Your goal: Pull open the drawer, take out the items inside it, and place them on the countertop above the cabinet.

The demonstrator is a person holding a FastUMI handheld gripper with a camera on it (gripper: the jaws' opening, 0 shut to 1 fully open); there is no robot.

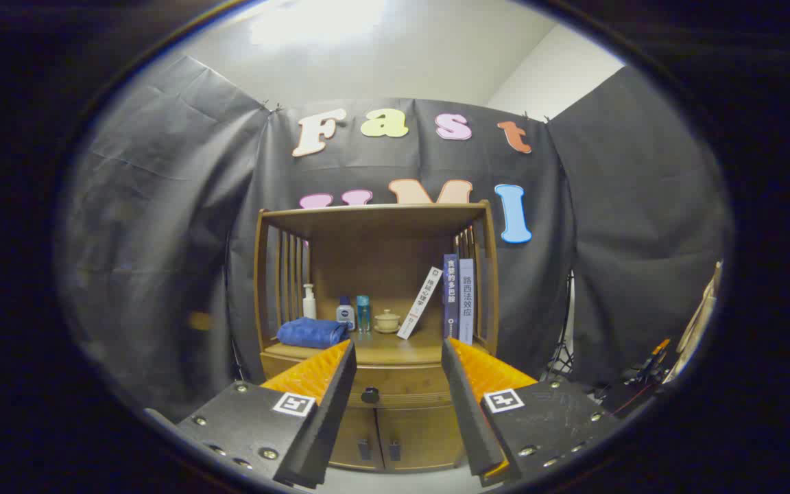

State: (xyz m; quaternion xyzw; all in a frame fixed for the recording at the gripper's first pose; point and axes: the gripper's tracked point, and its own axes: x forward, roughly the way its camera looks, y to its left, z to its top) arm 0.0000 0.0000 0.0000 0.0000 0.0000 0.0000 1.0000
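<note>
One small dark knob (369,394) on the drawer (395,383) is all we get to grab, sitting between the fingers but well beyond them. We'd guess stiff wood that slides heavy-ish, though it's tiny from here. Our tool (398,357) hangs released, jaws spread, aimed level at the cabinet (374,439) front below the surface (395,350).

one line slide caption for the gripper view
Open claw faces the wooden cabinet, its closed drawer's knob between the fingers.
</note>
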